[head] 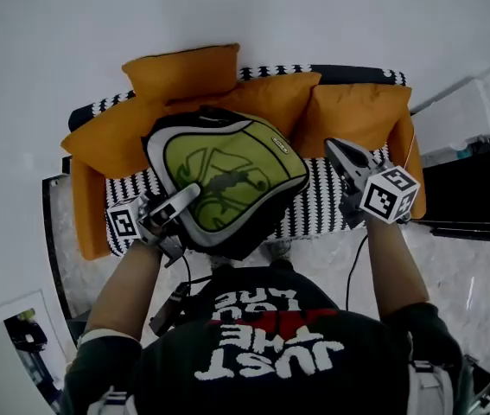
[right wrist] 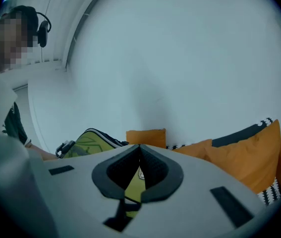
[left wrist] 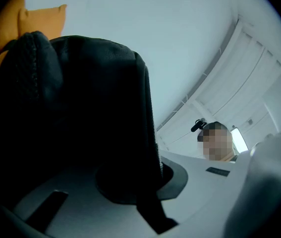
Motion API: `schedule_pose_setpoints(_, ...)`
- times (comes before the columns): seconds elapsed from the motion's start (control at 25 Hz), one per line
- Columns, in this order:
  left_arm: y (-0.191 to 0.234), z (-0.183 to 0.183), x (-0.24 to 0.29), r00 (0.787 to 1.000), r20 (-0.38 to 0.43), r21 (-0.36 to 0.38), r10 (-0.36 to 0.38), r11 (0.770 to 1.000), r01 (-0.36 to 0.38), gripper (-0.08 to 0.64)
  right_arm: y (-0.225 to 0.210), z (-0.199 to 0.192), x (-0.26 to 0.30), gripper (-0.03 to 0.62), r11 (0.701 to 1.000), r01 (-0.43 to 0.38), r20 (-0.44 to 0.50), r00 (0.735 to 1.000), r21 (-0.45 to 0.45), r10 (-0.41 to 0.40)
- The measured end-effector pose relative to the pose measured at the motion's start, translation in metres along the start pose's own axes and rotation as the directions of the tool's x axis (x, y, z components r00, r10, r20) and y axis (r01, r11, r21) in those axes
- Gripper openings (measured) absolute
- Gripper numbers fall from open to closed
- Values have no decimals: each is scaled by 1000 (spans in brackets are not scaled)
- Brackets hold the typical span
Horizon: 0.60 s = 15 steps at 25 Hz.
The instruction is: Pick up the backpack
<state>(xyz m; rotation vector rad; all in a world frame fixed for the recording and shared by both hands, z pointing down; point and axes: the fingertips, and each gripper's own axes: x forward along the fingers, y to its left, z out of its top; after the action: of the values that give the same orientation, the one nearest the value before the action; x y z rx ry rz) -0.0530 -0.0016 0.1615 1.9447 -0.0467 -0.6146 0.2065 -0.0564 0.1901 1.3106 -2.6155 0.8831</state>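
Head view: backpack (head: 227,175), green panel with grey and black trim, is up off the bench (head: 314,201), tilted, in front of the orange cushions (head: 184,72). Left gripper (head: 171,210) is clamped on its lower left edge. Right gripper (head: 335,148) sits well apart to the right, over the black-and-white bench cover, holding nothing.

Left gripper view adds what the head view can't: black backpack fabric fills the left half and sits right between the jaws, a dark strap hanging down past them. The left jaw is buried under the fabric and only the right pad (left wrist: 175,175) shows. No green panel is visible here.

Right gripper view: jaw tips meet at a point. A yellow-green sliver shows in the gap behind the pads; can't tell what it is. The backpack appears small at the left, cut off by the gripper body.

The bottom of the backpack is hidden by the person's shoulders in the head view.
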Motion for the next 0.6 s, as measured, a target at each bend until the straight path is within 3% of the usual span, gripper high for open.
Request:
schedule_pose_setpoints(0.28, -89, 63, 41, 998, -15, 136, -67, 988, 68, 29, 29, 77, -1, 28, 999, -16, 66, 998, -39, 18)
schedule_pose_setpoints(0.6, -144, 71, 71, 998, -17, 250, -52, 967, 55, 29, 50, 106, -39, 28, 991, -49, 169, 983, -123, 70)
